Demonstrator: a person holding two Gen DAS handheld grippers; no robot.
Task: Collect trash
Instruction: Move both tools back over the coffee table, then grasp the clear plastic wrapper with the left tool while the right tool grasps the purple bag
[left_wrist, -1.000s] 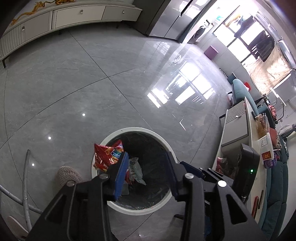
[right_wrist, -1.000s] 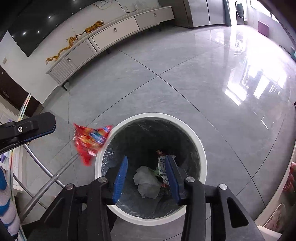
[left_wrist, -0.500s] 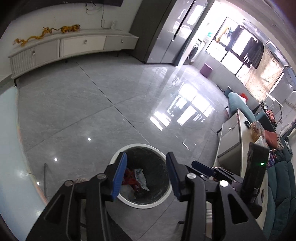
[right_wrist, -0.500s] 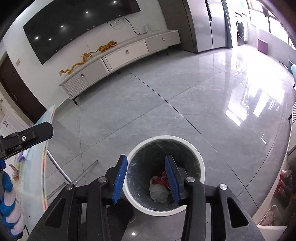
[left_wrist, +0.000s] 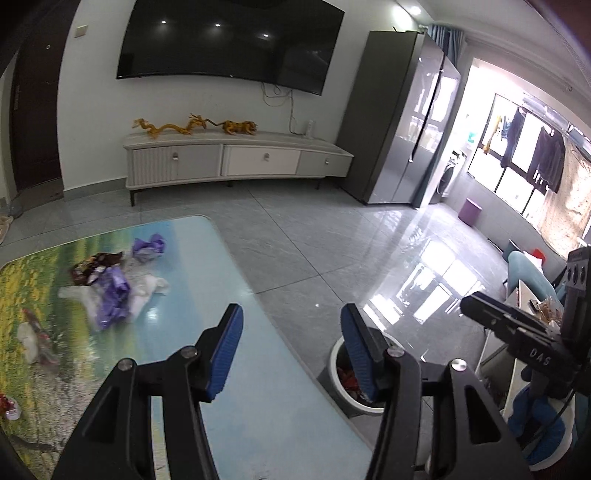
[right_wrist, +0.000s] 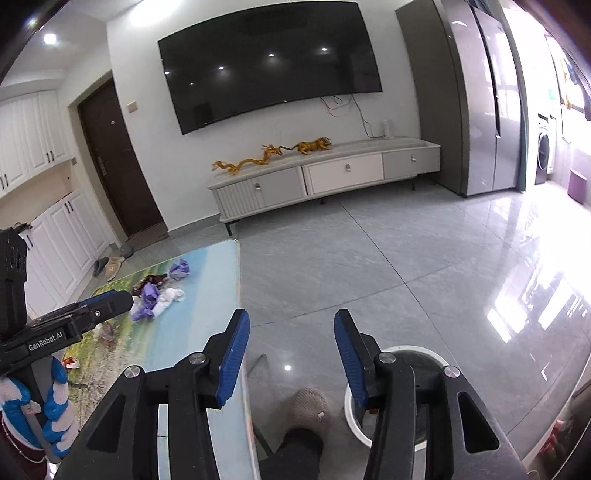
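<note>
Both my grippers, left (left_wrist: 291, 350) and right (right_wrist: 291, 356), have jaws wide apart, empty. Trash (left_wrist: 110, 291) lies far left on the tabletop (left_wrist: 258, 406); a careless reach might scatter wrappers away from the bin (left_wrist: 338, 373).

The tabletop (left_wrist: 280, 417) carries crumpled wrappers (left_wrist: 110, 291); a white bin (left_wrist: 341, 384) stands on the floor (left_wrist: 332, 243) beside it.

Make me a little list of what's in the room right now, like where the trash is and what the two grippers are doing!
left gripper: open, holding nothing
right gripper: open, holding nothing
table: glass top with a landscape picture
trash on table: purple wrappers, white wrapper, brown wrapper, purple wad
trash bin: white, on the floor beside the table
inside bin: red wrapper
</note>
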